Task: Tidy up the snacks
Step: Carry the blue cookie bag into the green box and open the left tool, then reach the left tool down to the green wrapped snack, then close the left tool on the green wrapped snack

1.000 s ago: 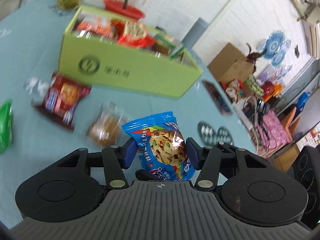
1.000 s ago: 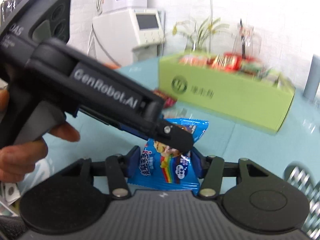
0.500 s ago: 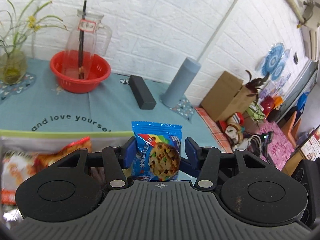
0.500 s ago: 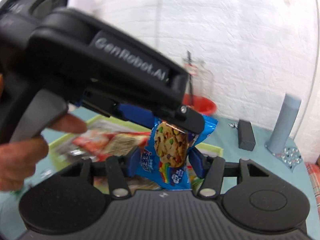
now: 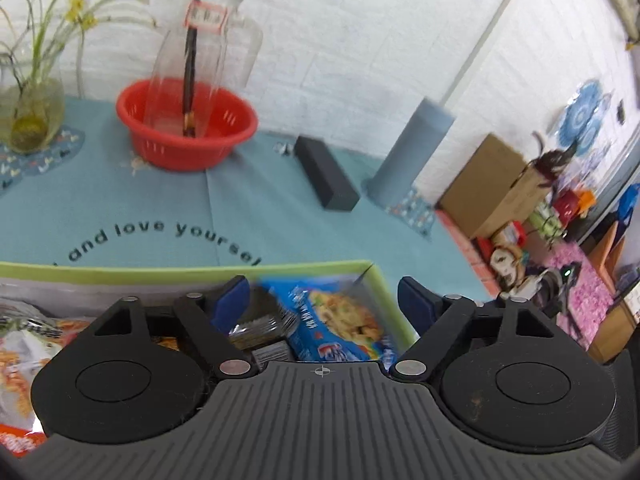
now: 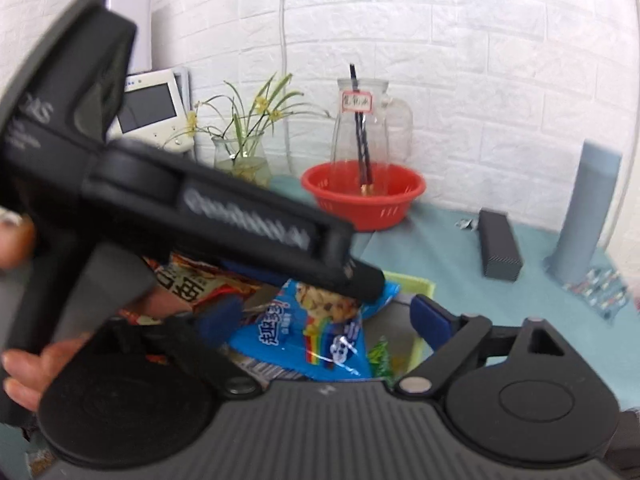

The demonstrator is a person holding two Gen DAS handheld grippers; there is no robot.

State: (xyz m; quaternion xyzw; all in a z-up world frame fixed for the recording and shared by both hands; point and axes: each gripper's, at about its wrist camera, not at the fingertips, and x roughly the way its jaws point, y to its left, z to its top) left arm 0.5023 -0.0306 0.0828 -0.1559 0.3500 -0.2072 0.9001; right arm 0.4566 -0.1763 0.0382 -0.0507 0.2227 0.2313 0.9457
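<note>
The green box (image 5: 376,280) holds a heap of snack packs: an orange-and-white pack (image 5: 16,356) at its left end, dark foil packs (image 5: 260,330) near the middle, and the blue cookie pack (image 5: 332,320) lying tilted in the right end, against the box's right wall. In the right wrist view the cookie pack (image 6: 316,332) lies on the other snacks, with a red-and-white pack (image 6: 196,280) behind it and a small green pack (image 6: 380,356) at its right edge.

Half a second ago both tongs were pinched on the cookie pack, holding it upright over the box. Now the left gripper (image 5: 324,294) stands wide, its blue pads clear of the pack on both sides, and the right gripper (image 6: 324,316) is wide too; the pack has dropped into the box.

Beyond the box on the teal cloth (image 5: 248,208) stands a red basket (image 5: 186,130) with a glass jug (image 5: 204,60) in it and a dark stick in the jug. Left of the basket is a vase (image 5: 30,112) of plants; right of it lie a black block (image 5: 326,174) and a grey cylinder (image 5: 412,156).

In the right wrist view the left gripper's body (image 6: 168,200) crosses the frame, hiding the box's left part, with the left hand (image 6: 24,356) on its handle.
</note>
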